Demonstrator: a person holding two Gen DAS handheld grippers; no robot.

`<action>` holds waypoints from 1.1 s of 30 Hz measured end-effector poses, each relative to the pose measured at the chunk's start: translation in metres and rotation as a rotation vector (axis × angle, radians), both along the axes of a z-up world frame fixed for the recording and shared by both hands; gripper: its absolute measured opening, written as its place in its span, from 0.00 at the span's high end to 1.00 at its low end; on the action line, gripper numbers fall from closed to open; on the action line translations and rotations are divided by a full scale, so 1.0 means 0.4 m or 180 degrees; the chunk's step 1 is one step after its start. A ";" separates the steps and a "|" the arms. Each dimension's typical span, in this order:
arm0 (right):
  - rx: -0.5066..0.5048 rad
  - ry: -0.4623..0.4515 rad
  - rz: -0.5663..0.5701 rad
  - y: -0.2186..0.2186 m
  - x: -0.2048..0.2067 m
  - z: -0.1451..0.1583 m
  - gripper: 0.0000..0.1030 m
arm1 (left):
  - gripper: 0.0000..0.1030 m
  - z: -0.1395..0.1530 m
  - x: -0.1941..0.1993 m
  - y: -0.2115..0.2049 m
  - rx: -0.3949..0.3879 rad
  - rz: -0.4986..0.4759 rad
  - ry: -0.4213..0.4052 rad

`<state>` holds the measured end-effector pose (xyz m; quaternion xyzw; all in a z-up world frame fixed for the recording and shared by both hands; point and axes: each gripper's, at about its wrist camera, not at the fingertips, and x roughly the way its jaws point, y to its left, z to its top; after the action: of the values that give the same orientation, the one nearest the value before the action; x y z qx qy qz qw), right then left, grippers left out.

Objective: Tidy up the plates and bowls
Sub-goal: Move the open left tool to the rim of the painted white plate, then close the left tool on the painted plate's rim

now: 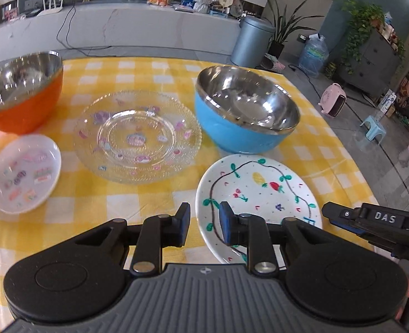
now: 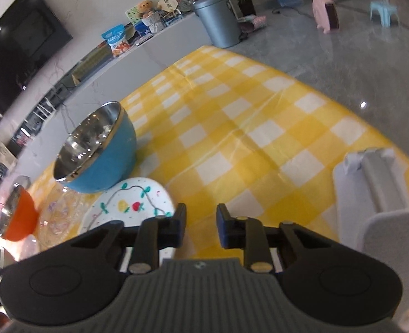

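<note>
Grippers over the checked table (image 1: pixel 99 197), both nearly closed.
Left gripper (image 1: pixel 204 223) straddles the painted plate's (image 1: pixel 259 186) rim; right gripper (image 2: pixel 200 223) holds nothing.

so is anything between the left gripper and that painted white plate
Nothing visible. The left gripper hangs right over the near edge of the painted plate, jaws narrowly apart with nothing between them. The blue bowl stands behind the plate, out of the way.

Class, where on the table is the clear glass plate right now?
In the left wrist view, the clear glass plate lies mid-table on the yellow checked cloth, between the orange bowl on its left and the blue bowl on its right.
</note>
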<state>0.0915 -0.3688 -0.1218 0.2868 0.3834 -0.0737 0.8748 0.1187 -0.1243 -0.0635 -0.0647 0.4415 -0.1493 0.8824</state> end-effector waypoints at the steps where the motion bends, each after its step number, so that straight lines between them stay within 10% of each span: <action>1: 0.0030 -0.0028 0.0042 0.001 0.005 -0.005 0.82 | 0.72 -0.004 0.003 0.006 -0.0039 0.0020 0.0026; 33: 0.0317 -0.0181 0.0537 0.066 -0.007 0.009 0.93 | 0.86 0.027 -0.062 0.095 -0.0377 0.0275 -0.0021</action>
<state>0.0886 -0.3425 -0.1181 0.2986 0.3844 0.0275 0.8731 0.0938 -0.0862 -0.0526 -0.1353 0.4258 -0.1372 0.8841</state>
